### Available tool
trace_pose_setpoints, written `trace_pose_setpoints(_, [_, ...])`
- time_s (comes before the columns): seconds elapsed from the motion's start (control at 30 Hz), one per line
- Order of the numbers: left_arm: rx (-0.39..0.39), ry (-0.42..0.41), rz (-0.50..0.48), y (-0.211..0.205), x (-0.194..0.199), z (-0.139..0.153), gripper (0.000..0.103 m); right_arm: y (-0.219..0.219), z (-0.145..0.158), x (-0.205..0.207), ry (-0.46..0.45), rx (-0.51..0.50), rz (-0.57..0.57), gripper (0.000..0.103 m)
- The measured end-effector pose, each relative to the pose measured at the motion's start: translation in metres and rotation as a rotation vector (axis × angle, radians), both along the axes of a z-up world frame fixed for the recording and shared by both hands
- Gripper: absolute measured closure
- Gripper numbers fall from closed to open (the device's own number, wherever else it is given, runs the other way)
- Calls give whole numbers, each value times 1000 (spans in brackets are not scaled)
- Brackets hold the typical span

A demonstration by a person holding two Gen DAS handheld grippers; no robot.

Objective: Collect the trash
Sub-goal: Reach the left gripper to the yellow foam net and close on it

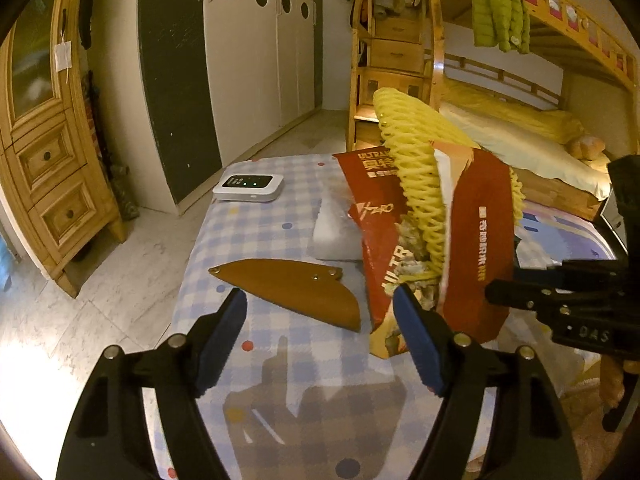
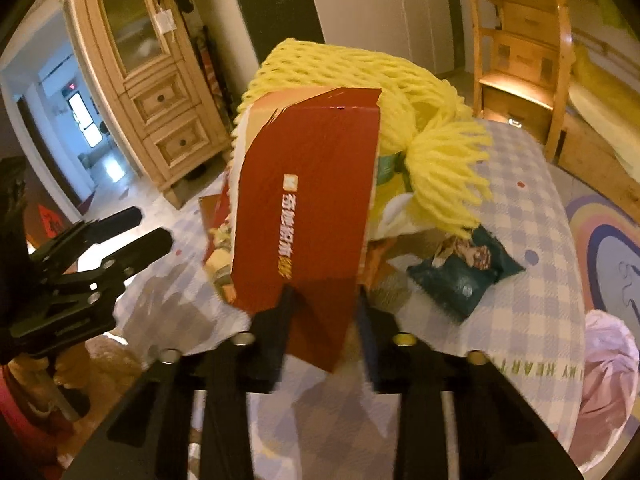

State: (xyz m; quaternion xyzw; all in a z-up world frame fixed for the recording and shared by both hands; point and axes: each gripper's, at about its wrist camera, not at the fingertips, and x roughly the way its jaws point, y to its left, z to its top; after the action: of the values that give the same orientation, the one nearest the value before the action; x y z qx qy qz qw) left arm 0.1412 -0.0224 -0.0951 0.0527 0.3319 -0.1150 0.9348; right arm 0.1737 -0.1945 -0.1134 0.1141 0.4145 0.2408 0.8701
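A red cardboard box stuffed with yellow foam fruit netting and crumpled scraps is held by my right gripper, whose jaws are shut on its lower end above the checked table. In the left wrist view the same box hangs at centre right with the netting sticking out, and the right gripper comes in from the right. My left gripper is open and empty over the table, just left of the box. A dark teal snack bag lies on the table to the right of the box.
A brown leather sheath lies just ahead of the left gripper. A white device with green lights sits at the table's far edge, and a clear plastic wrapper lies behind the box. A pink bag hangs off the right edge.
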Motion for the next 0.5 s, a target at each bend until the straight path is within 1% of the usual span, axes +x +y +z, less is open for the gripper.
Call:
trace_pose_setpoints(0.03, [0,-1,0,0,0,0,29,-1,1,-6,-10,7,2,87])
trace_pose_setpoints(0.13, [-5,-8,-4,-2,-3,1,29,-4,7,-24,-50,43,20,96])
trace_pose_setpoints(0.23, [-5,-16,-7,-6,-5,1,29,-4,14,-39,-104,52,34,101])
trace_pose_setpoints(0.37, [-12,-28,-6,-6,-11,2,29,-7,31,-58,-185,77,24,102])
trace_pose_setpoints(0.5, [-20,-47,-20,-9,-17,3,29,-16,54,-74,-270,85,-36,102])
